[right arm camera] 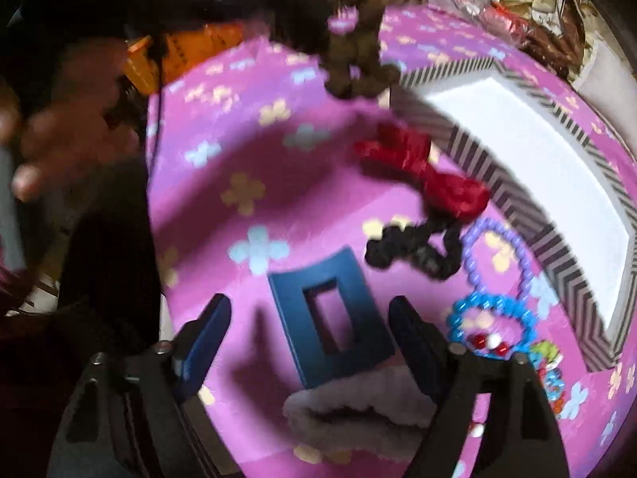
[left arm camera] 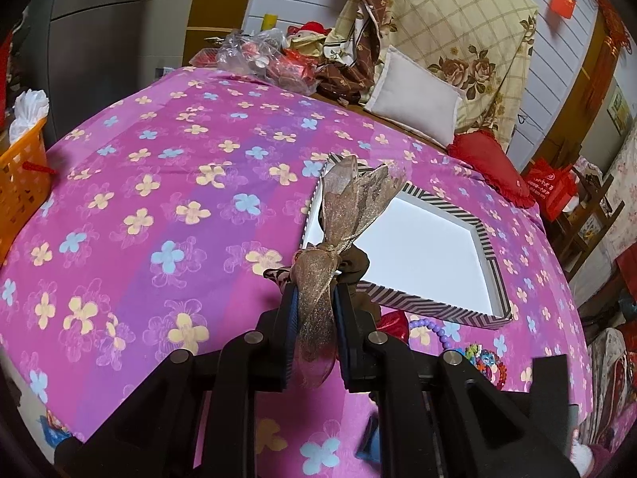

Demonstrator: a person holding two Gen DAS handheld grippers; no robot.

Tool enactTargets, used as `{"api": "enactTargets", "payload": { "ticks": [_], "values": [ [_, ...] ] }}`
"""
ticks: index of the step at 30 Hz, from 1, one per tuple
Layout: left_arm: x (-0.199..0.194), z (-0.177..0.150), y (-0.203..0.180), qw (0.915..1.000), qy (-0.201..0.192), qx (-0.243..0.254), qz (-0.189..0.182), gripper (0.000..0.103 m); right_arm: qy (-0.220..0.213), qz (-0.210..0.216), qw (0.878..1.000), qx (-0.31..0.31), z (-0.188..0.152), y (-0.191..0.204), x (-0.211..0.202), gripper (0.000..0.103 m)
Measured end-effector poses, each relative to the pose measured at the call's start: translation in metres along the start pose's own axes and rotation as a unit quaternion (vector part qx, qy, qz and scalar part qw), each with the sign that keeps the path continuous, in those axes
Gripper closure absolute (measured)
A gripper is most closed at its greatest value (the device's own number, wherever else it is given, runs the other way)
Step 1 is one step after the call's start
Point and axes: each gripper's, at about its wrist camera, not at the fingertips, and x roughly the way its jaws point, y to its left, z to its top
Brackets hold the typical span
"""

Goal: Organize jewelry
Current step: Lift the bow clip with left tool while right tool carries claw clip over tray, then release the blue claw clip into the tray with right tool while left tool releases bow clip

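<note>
Left tool [left arm camera: 314, 320] is clamped tight on a gold mesh ribbon bow [left arm camera: 318, 279], the ribbon pinched between the two blue pads at lower centre of the left wrist view. The bow's loops [left arm camera: 358, 187] stick up and forward, overlapping the near corner of the striped box [left arm camera: 438, 306], which lies open with a white inside at right of centre. A brown scrunchie part [left arm camera: 354, 265] pokes out just beside the knot. All of it sits over a bed with a pink flowered sheet [left arm camera: 159, 199]; an orange basket [left arm camera: 24, 183] is at the left edge.

Over to the right wrist view, blurred: the right tool [right arm camera: 310, 326] is spread wide, nothing between its fingers. Between them on the sheet lies a blue rectangular hair clip [right arm camera: 358, 350], with a fluffy white piece [right arm camera: 358, 410] touching its near end. Further up: a black scrunchie [right arm camera: 398, 247], a red bow [right arm camera: 438, 175] above it, a purple bead bracelet [right arm camera: 473, 239] and a blue bead bracelet [right arm camera: 454, 318] to the right, just beside the box wall. The gold bow hangs at top centre, above the sheet.
</note>
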Motion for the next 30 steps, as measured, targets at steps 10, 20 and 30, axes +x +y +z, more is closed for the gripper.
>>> {"api": "enactTargets", "payload": {
  "ticks": [10, 20, 30],
  "values": [
    [-0.009, 0.017, -0.006, 0.9997, -0.023, 0.000, 0.000, 0.083, -0.082, 0.026, 0.995, 0.058, 0.016, -0.027, -0.042, 0.056],
    [0.005, 0.034, -0.013, 0.9996, -0.028, -0.005, -0.001, 0.083, -0.146, -0.005, 0.982, 0.117, 0.052, -0.071, -0.069, 0.056],
    [0.061, 0.049, -0.024, 0.9998, -0.005, 0.012, 0.014, 0.083, -0.165, -0.061, 0.963, 0.202, 0.115, -0.156, -0.044, 0.056]
  ]
}}
